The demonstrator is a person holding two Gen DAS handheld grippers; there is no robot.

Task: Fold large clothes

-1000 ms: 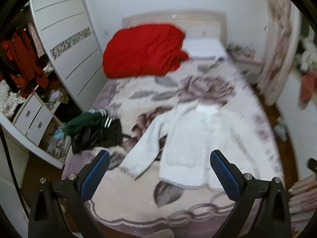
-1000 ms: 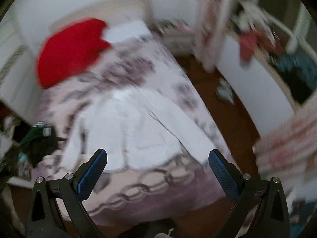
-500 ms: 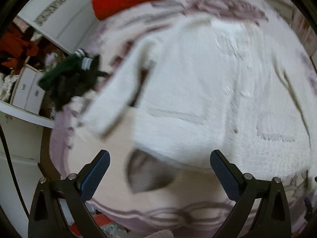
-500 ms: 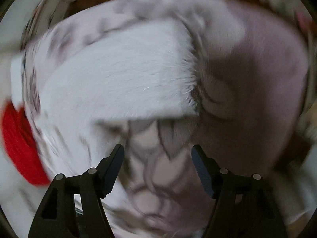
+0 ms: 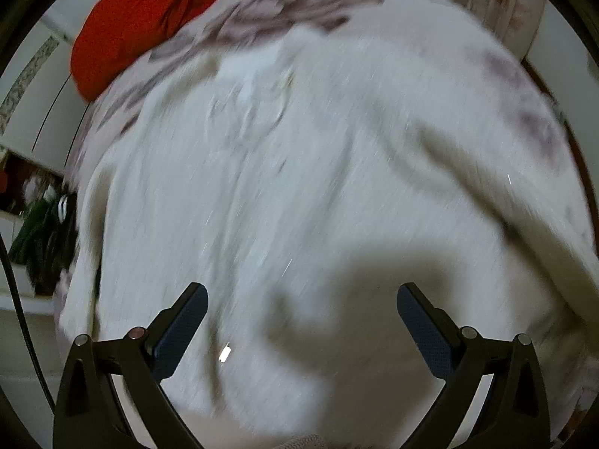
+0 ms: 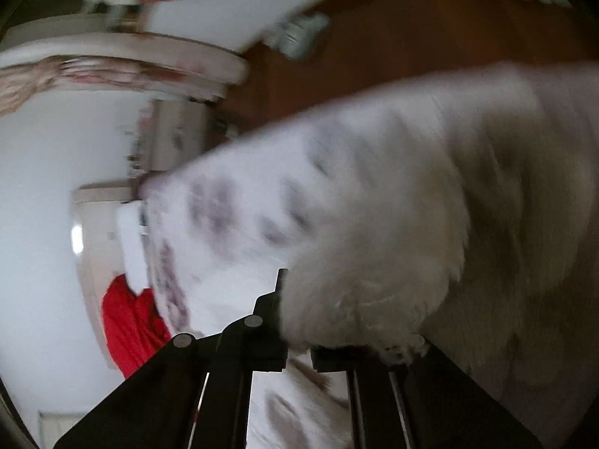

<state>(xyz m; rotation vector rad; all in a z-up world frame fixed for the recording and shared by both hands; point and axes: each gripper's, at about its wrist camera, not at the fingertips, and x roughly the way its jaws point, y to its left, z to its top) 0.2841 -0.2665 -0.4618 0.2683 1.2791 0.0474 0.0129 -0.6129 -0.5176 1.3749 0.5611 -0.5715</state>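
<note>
In the right wrist view the right gripper (image 6: 295, 321) is pinching a fluffy fold of the white sweater (image 6: 374, 280) at the lower centre of the frame, its jaws having just been closing until they are pressed together on the fabric. In the left wrist view the left gripper (image 5: 301, 321) is hanging with its jaws spread wide and nothing between them, just above the same white sweater (image 5: 299, 172), which is lying flat across the floral bedspread (image 5: 299, 3) and filling most of the frame. A red blanket (image 5: 142, 18) is sitting at the upper left, and dark clothes (image 5: 41, 232) are lying at the left edge.
</note>
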